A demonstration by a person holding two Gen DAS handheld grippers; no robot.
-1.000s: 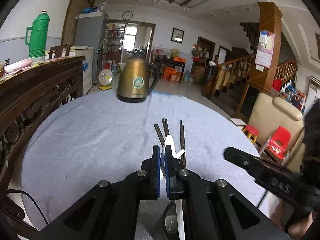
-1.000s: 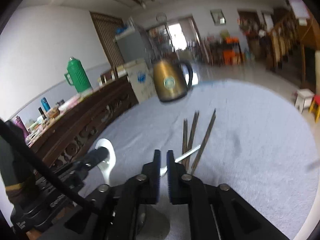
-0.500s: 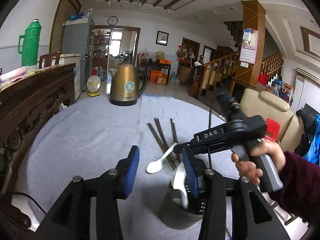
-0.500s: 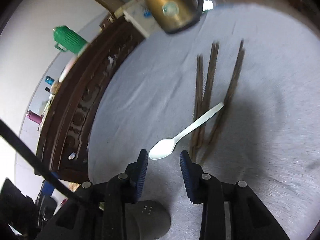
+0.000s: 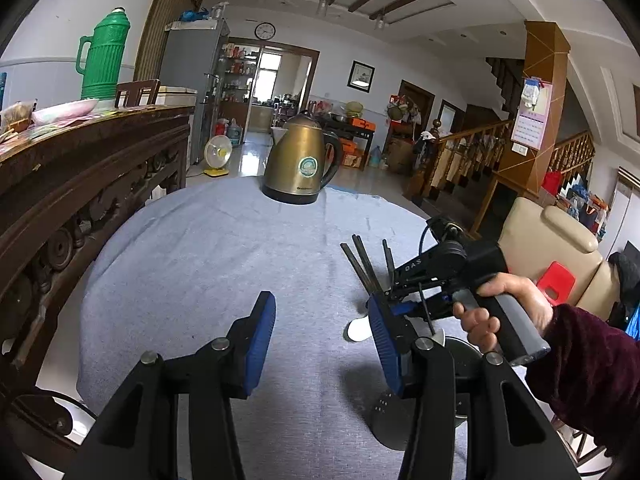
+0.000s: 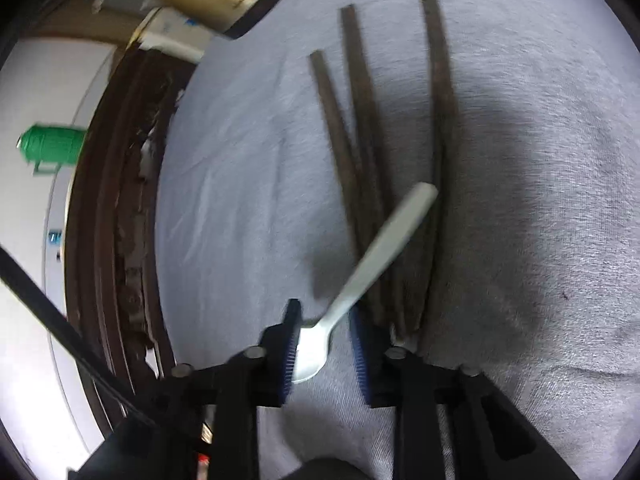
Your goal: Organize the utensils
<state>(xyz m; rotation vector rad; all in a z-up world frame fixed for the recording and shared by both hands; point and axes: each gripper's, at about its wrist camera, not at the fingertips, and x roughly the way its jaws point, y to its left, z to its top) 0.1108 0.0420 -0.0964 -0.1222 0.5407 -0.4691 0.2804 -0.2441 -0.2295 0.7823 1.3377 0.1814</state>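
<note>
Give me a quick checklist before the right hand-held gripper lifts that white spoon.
1. Spoon bowl between the right hand-held gripper fingers: ok.
2. Jaws closing, pads pressing the spoon: cannot tell, blurred.
3. Spoon handle clear of the chopsticks: not ok, it lies across them.
4. Left hand-held gripper open and empty: ok.
5. Kettle far from the lift: ok.

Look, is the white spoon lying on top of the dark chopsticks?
Yes, the white spoon's handle lies across the dark chopsticks.

White spoon (image 6: 372,264), dark brown chopsticks (image 6: 360,120) on a grey-blue cloth (image 5: 208,264) (golden kettle (image 5: 300,168) behind).
</note>
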